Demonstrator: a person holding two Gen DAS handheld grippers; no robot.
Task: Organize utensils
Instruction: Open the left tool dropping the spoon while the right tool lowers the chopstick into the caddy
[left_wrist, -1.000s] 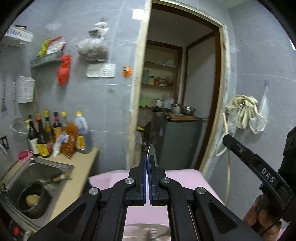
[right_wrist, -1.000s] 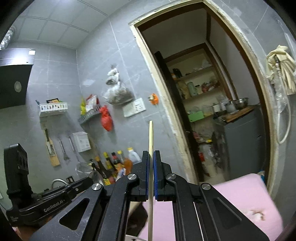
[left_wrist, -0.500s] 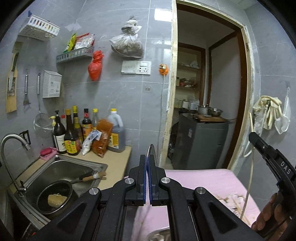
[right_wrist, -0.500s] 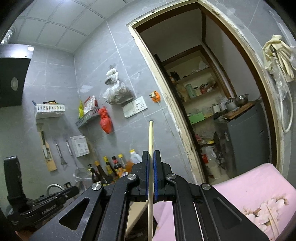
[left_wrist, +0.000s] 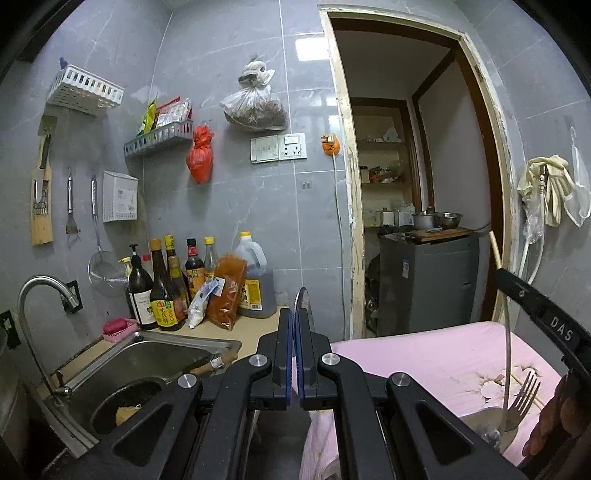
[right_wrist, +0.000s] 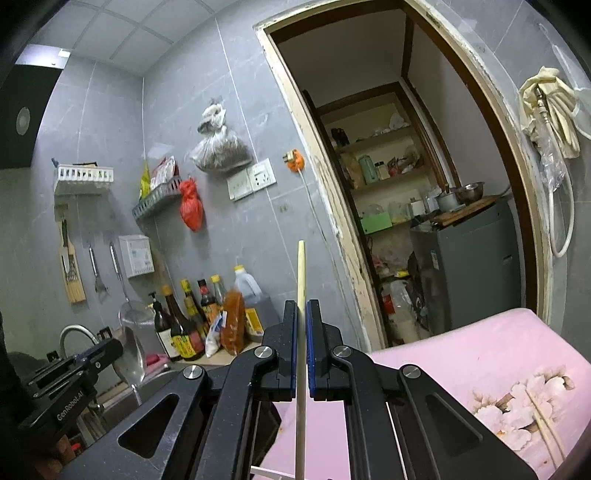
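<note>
My left gripper is shut on a metal spoon, whose thin edge sticks up between the pads. In the right wrist view the spoon's shiny bowl shows beside the left gripper at the lower left. The right gripper is shut on a pale wooden chopstick that stands upright through its jaws. From the left wrist view, the right gripper hangs over the pink-covered table. Below it a metal fork leans in a steel bowl. More chopsticks lie on the flowered cloth.
A steel sink with a dark pan and a tap lies at the left. Sauce bottles crowd the counter behind it. An open doorway with a grey appliance is straight ahead. A hand shows at the lower right.
Both grippers have sunk and swung, keeping their hold. The sink, tap and pink table now fill more of the view, and the fork and bowl have come into sight.
</note>
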